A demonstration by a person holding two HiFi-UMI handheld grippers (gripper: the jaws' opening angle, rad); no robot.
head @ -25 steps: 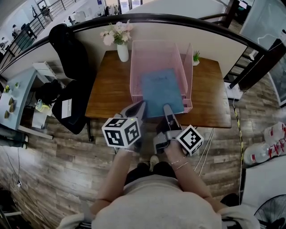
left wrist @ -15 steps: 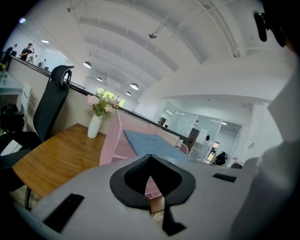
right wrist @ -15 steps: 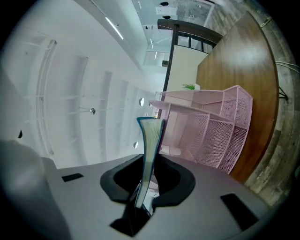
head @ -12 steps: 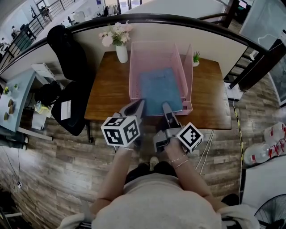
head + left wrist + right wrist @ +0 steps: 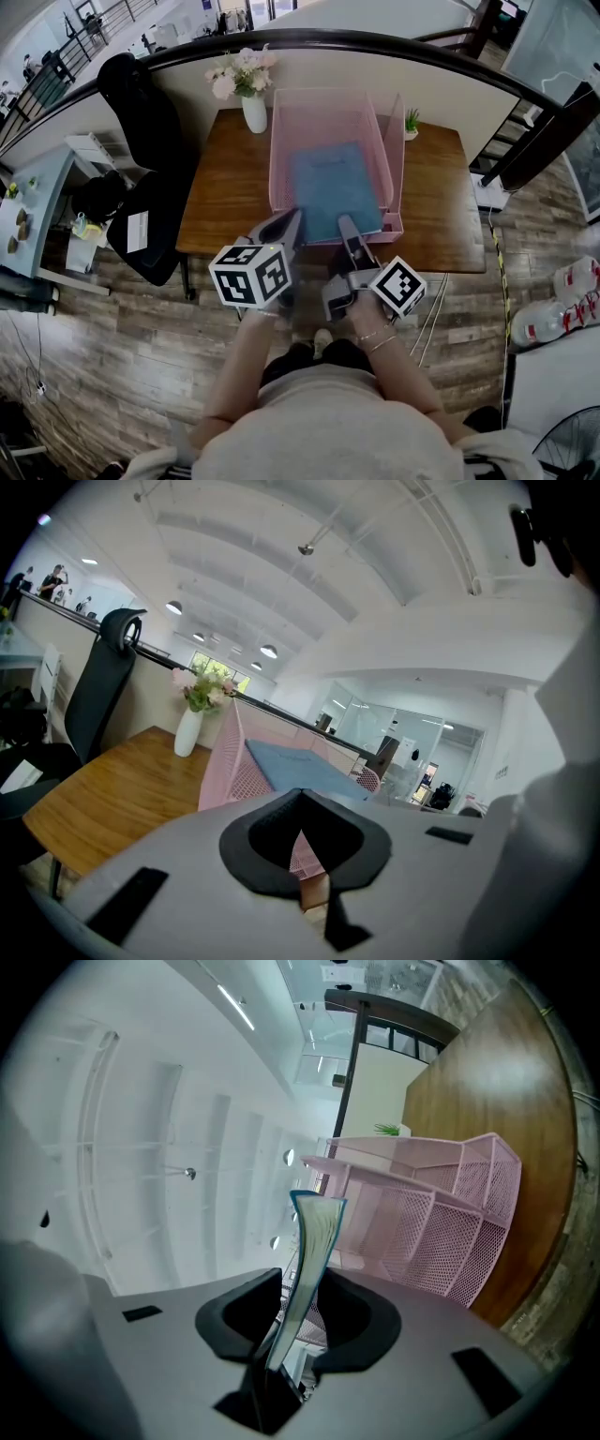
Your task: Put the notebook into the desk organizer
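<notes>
The blue notebook (image 5: 333, 187) lies in the pink mesh desk organizer (image 5: 279, 141), its near edge between the jaws of the right gripper (image 5: 347, 226), just opening and seemingly clear of it, while the left gripper (image 5: 292, 221) is closed, empty.

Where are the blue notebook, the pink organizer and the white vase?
notebook (image 5: 333, 187): head view, middle of its blue cover.
pink organizer (image 5: 328, 114): head view, bare mesh behind the notebook.
white vase (image 5: 255, 112): head view, its body.

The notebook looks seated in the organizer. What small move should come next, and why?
Probably draw the right gripper straight back. Its jaws have just been opening around the near edge of the notebook, which lies in the desk organizer.
</notes>
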